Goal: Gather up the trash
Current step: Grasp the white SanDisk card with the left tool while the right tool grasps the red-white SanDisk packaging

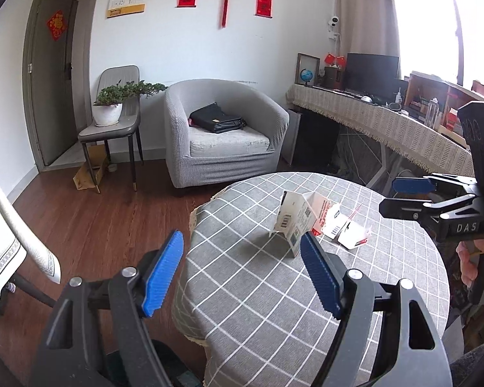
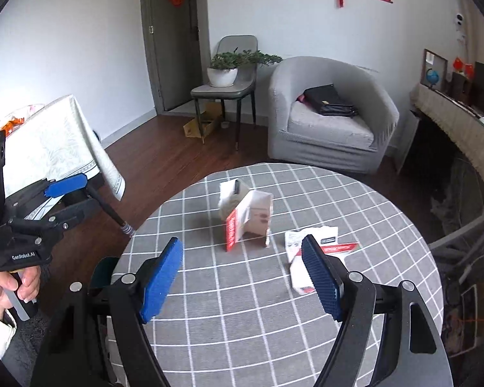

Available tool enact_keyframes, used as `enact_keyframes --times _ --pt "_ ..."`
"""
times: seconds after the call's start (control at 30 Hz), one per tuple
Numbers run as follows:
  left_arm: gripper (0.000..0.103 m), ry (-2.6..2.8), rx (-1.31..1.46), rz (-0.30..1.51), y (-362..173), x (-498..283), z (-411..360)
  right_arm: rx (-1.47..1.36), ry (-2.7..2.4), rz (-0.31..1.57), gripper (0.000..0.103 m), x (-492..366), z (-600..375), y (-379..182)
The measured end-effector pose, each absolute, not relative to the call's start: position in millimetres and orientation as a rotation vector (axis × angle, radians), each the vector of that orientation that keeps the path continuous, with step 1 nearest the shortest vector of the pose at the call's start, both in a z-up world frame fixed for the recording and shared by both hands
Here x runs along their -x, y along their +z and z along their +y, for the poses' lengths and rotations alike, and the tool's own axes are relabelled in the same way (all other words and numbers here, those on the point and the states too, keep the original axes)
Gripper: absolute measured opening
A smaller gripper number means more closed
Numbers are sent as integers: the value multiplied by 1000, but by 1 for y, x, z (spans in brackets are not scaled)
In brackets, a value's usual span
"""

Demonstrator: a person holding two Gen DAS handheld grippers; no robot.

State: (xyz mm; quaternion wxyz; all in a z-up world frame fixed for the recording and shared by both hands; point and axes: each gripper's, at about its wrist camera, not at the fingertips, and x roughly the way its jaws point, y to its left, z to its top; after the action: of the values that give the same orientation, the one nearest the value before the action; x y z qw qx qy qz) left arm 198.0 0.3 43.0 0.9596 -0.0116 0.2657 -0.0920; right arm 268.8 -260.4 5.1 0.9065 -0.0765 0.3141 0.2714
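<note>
Left wrist view: left gripper point(image 1: 242, 266) open and empty, torn white cardboard carton point(image 1: 295, 222) standing just ahead on grey checked tablecloth point(image 1: 258, 290). Right gripper point(image 2: 242, 272) also open, empty; flattened white-red cardboard pieces point(image 2: 309, 251) beside its right finger.

Daylight filled the room, bright and even. In the left wrist view a window point(image 1: 435, 22) at the top right corner was blown out to pure white, and glare washed over the curtain point(image 1: 355, 16) beside it. The cartons point(image 2: 245, 216) on the round table point(image 2: 355, 322) cast soft, short shadows. Both views were sharp at the centre, with straight lines bowing towards the edges and black vignetting in the corners.
</note>
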Motion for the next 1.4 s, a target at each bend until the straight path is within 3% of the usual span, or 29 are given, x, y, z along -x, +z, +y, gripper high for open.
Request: enact_keyframes --times 0.27,0.63,0.87,1.13,1.4 --pt "73 -247 -22 562 30 -236 -49 96 522 642 77 -295 -299 2" --pt "44 -296 -44 659 -7 -282 -88 -42 463 693 91 -319 -348 -38" --pt "28 -259 4 697 -20 -305 -84 -34 464 748 92 -330 -350 -61" --pt "3 -281 61 704 -17 -311 -75 58 504 778 92 -332 -322 -73" --pt "1 -288 73 675 -5 -299 -61 97 523 801 94 -338 -301 -82"
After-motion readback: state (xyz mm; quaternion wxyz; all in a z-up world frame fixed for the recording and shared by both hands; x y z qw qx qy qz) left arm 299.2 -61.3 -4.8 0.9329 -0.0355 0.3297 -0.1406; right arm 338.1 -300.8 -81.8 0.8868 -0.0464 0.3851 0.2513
